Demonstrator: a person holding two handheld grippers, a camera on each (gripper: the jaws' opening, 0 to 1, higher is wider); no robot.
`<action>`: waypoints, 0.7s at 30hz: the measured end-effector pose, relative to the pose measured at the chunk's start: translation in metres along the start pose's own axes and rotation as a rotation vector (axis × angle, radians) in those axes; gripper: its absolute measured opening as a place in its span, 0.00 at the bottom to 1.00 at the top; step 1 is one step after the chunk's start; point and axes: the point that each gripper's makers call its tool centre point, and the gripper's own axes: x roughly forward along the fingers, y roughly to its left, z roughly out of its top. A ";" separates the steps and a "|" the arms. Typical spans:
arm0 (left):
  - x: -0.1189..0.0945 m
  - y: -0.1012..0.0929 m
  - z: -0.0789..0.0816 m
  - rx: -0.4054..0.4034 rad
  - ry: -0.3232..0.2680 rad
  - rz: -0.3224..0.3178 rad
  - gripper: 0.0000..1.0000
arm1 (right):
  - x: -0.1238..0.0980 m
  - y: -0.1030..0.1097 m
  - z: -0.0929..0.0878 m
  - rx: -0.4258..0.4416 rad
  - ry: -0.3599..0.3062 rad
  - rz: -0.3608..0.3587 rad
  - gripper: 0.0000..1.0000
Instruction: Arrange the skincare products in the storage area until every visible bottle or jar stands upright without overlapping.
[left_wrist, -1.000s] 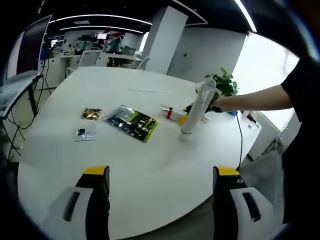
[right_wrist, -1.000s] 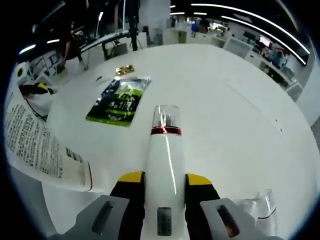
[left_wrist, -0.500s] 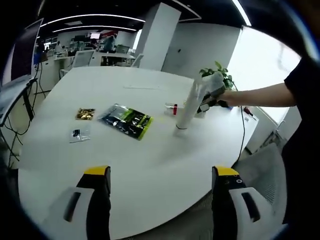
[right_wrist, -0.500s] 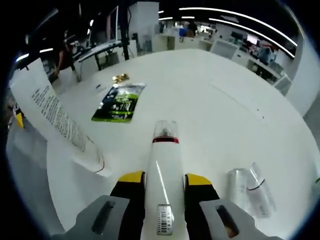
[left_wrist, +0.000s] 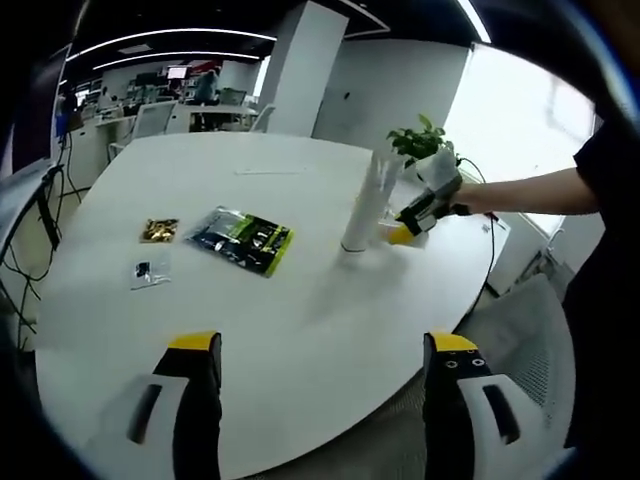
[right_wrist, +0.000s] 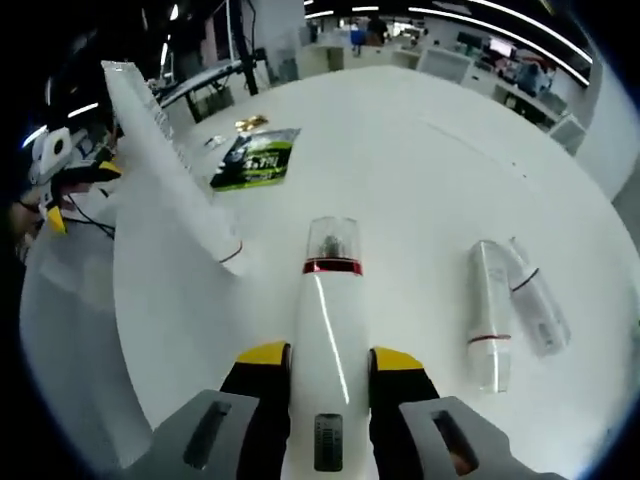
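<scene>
My right hand-held gripper (right_wrist: 320, 372) reaches level over the counter (right_wrist: 420, 190), clamping one bottle (right_wrist: 326, 330); two bottles (right_wrist: 488, 312) lie flat, one tube (right_wrist: 170, 165) stands; left hand-held gripper (left_wrist: 318, 385) gapes.

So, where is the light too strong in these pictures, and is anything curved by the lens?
Left gripper view: the window behind the green potted plant is blown out white, and the round white table edge bows. Right gripper view: a glare streak runs along the white bottle with clear cap held in the right gripper.
</scene>
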 end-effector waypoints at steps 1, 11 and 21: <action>0.000 -0.001 0.000 0.002 0.002 -0.002 0.75 | -0.004 0.004 -0.008 -0.005 0.022 -0.006 0.21; 0.002 -0.006 -0.003 0.025 0.018 -0.019 0.76 | -0.006 0.009 -0.044 -0.078 0.175 -0.027 0.22; 0.003 -0.004 -0.006 0.031 0.026 -0.024 0.75 | -0.003 0.009 -0.045 -0.139 0.225 -0.031 0.23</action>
